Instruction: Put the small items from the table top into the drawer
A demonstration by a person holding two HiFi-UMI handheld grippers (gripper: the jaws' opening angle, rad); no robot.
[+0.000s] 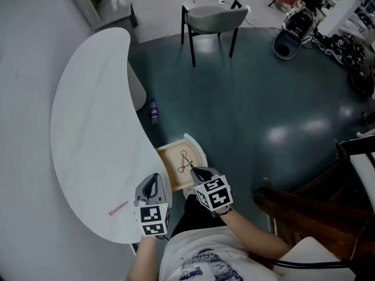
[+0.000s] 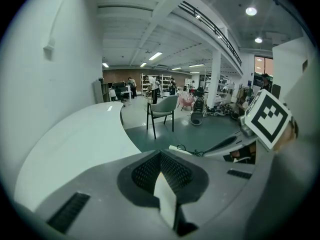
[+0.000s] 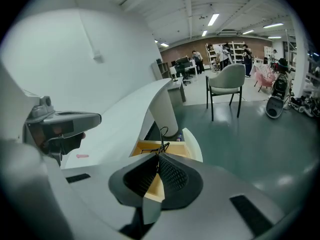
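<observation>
1. Head view: the left gripper (image 1: 153, 181) hovers over the curved white table top (image 1: 88, 127), near a small pink strip (image 1: 118, 208). The right gripper (image 1: 196, 171) is above the open wood-lined drawer (image 1: 169, 157).
2. Left gripper view: jaws clenched together, empty.
3. Right gripper view: jaws pinch a thin black wire piece (image 3: 162, 134) over the drawer.

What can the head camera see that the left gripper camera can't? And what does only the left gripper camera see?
Only the head view shows the pink strip on the white table, the blue bottle on the floor, and the wooden inside of the open drawer. Only the left gripper view shows people far off by the shelves, and the ceiling lights. Both show the white table, the grey chair, and the right gripper, which pinches a black wire.
</observation>
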